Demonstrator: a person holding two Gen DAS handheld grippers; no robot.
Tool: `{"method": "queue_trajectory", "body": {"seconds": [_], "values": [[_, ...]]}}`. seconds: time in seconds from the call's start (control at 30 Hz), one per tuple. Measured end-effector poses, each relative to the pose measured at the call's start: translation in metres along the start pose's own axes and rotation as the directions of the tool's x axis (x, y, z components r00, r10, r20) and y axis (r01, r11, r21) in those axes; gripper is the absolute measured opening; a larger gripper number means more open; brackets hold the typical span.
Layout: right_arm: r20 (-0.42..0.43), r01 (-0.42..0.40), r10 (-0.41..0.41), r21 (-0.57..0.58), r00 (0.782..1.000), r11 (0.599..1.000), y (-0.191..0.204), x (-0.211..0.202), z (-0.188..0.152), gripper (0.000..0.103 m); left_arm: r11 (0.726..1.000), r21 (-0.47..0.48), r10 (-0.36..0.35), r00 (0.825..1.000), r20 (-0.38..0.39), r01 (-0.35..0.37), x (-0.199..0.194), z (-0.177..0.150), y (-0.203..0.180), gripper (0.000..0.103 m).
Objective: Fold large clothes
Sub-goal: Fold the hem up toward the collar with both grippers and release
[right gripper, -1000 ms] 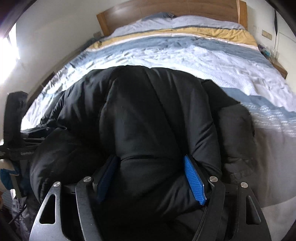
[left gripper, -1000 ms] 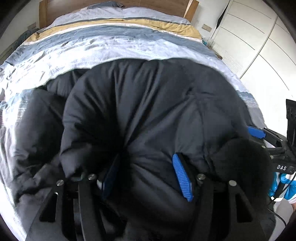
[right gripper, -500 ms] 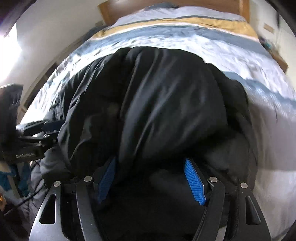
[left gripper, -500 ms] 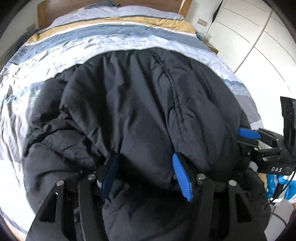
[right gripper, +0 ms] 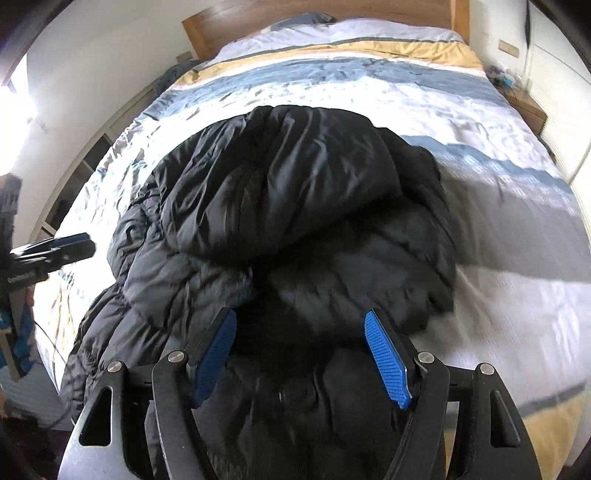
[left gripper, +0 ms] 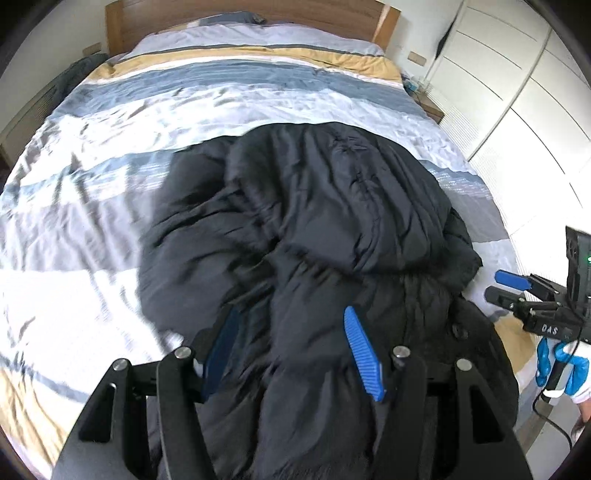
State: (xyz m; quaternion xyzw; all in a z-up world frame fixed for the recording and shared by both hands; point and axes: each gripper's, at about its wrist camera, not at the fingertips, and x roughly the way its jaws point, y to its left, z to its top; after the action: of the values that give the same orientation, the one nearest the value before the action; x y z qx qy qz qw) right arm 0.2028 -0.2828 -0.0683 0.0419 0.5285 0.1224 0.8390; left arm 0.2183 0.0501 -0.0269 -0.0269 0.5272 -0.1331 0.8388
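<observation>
A black puffy jacket lies bunched on the striped bed, one thick layer folded over its near half. My left gripper hangs open above the jacket's near end; fabric shows between the blue pads but lies below them. In the right wrist view the same jacket fills the middle, and my right gripper stands open over its near edge. Each gripper shows in the other's view: the right gripper beside the jacket's right edge, the left gripper off its left side, both free of cloth.
The bed runs back to a wooden headboard. White wardrobe doors and a small nightstand stand along the right. A person's blue-gloved hand holds the right gripper. A low shelf unit lines the left wall.
Both grippers have drawn back and risen from the jacket. The folded layer they pushed forward now lies on the bed, and more bedding shows around it.
</observation>
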Motion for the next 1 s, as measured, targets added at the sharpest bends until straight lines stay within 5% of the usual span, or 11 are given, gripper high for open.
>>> {"method": "queue_trajectory", "body": {"seconds": [0.43, 0.57, 1.0], "values": [[-0.019, 0.06, -0.058, 0.12, 0.998, 0.991, -0.028, -0.061, -0.071, 0.071, 0.977, -0.175, 0.12, 0.993, -0.022, -0.122, -0.088, -0.083, 0.111, 0.058], [-0.01, 0.08, -0.079, 0.16, 0.997, 0.984, -0.037, -0.078, -0.088, 0.074, 0.966, -0.217, 0.136, 0.99, -0.04, -0.142, -0.095, -0.109, 0.134, 0.067], [-0.094, 0.206, -0.186, 0.298, 0.978, 0.932, -0.08, -0.114, -0.152, 0.09, 0.925, -0.349, 0.115, 0.987, -0.113, -0.148, -0.075, -0.186, 0.17, 0.068]]}}
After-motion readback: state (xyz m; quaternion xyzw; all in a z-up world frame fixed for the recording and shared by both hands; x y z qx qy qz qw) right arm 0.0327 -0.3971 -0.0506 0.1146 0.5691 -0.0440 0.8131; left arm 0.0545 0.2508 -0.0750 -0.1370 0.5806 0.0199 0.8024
